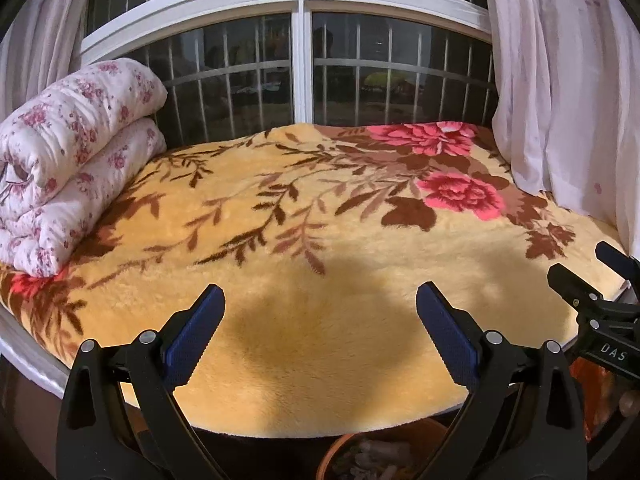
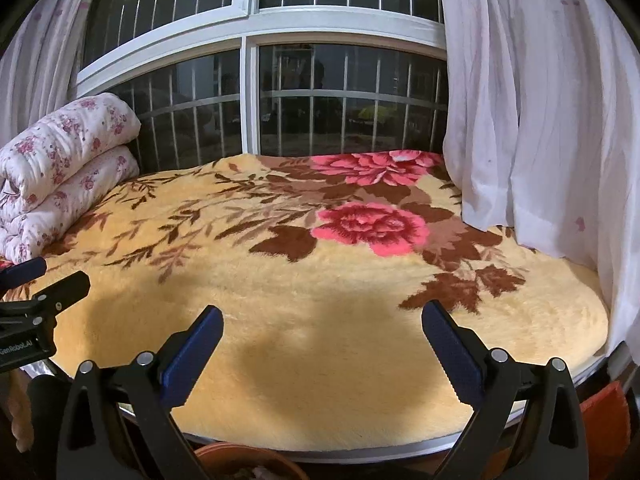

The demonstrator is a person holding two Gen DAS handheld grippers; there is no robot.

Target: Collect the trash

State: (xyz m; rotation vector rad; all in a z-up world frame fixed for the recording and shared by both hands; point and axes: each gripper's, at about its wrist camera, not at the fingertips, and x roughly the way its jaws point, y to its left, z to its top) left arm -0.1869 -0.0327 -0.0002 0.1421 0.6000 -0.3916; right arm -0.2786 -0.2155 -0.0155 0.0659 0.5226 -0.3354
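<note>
My left gripper [image 1: 320, 292] is open above the near edge of a yellow flowered blanket [image 1: 320, 216], with nothing between its blue pads. Just below it, at the bottom edge of the left wrist view, is an orange-brown bin [image 1: 340, 446] with pale scraps of trash inside. My right gripper [image 2: 323, 311] is also open and empty over the same blanket [image 2: 320, 280], and the bin's rim [image 2: 244, 454] shows beneath it. Each gripper appears at the edge of the other's view: the right gripper [image 1: 580, 258] and the left gripper [image 2: 62, 271]. No loose trash shows on the blanket.
A folded floral quilt [image 1: 76, 160] is stacked at the blanket's left end. A barred window [image 1: 304, 68] runs behind, with pale curtains [image 1: 560, 80] hanging at both sides. An orange-red object [image 2: 604, 408] sits low at the right, past the platform's edge.
</note>
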